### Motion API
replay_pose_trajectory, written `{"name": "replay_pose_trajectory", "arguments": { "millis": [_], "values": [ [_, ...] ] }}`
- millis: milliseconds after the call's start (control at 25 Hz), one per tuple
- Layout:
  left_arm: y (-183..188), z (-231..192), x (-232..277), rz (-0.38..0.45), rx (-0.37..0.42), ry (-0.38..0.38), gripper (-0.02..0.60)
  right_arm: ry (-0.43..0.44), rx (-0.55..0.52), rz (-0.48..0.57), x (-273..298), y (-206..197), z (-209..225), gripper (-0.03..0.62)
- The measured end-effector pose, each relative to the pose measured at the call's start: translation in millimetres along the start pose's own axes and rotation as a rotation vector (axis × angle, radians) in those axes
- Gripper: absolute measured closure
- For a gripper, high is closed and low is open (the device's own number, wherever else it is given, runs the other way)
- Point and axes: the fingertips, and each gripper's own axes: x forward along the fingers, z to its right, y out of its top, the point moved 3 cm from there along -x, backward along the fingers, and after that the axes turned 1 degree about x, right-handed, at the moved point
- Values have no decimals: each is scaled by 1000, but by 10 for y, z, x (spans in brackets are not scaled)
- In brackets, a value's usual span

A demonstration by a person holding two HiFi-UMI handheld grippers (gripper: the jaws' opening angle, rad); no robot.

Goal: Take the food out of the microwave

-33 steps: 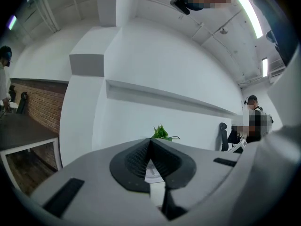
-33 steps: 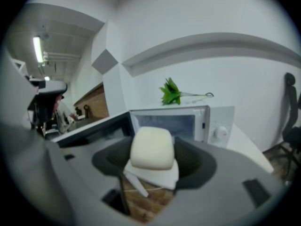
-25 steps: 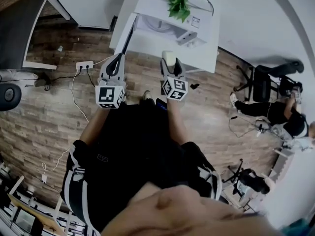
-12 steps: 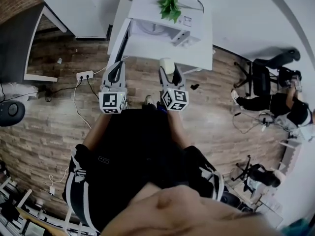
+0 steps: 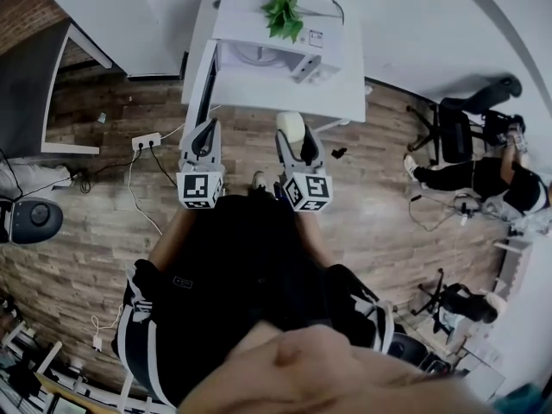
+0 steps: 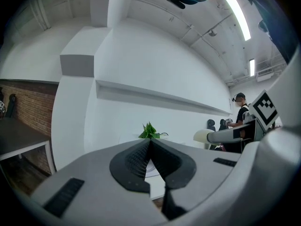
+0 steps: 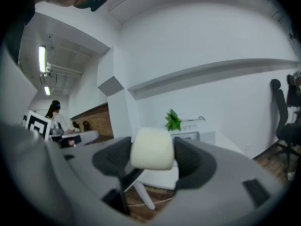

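The right claw (image 5: 291, 133) is clenched on the food (image 5: 291, 125), a pale, cream piece with rounded corners. In the right gripper view the food (image 7: 151, 148) sits between the two dark pads and fills the gap between them, so the right claw (image 7: 152, 150) grips it from both sides. The food is outside the microwave (image 5: 302, 55), held in the air near the front edge of the white surface (image 5: 341, 97).

The left claw (image 5: 205, 134) is clenched with nothing in it. In the left gripper view its two ribbed pads meet in one line at the tip of the left claw (image 6: 150, 144). It is held beside the right one, at about the same height, and the two are apart.

The microwave stands on the surface with its door (image 5: 205, 69) swung open to the left. A green plant (image 5: 281, 12) stands on top of it.

Under the claws is a wooden floor (image 5: 95, 214), where a power strip (image 5: 146, 140) lies with its cables. On the right, well apart from the surface, another person (image 5: 483, 188) sits near a black office chair (image 5: 461, 136).
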Motion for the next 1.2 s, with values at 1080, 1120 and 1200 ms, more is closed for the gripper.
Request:
{"name": "replay_pose_trajectory", "arguments": {
  "millis": [1080,1120,1200],
  "values": [
    [26,44,122,-12,-12,8,552,46,-16,22,45,168,-29,298],
    [20,39,129,-12,-13,9,552,47,-16,23,55,163,-26,298],
    [11,29,138,-12,-14,10,552,45,-15,21,66,152,-22,298]
  ]
}}
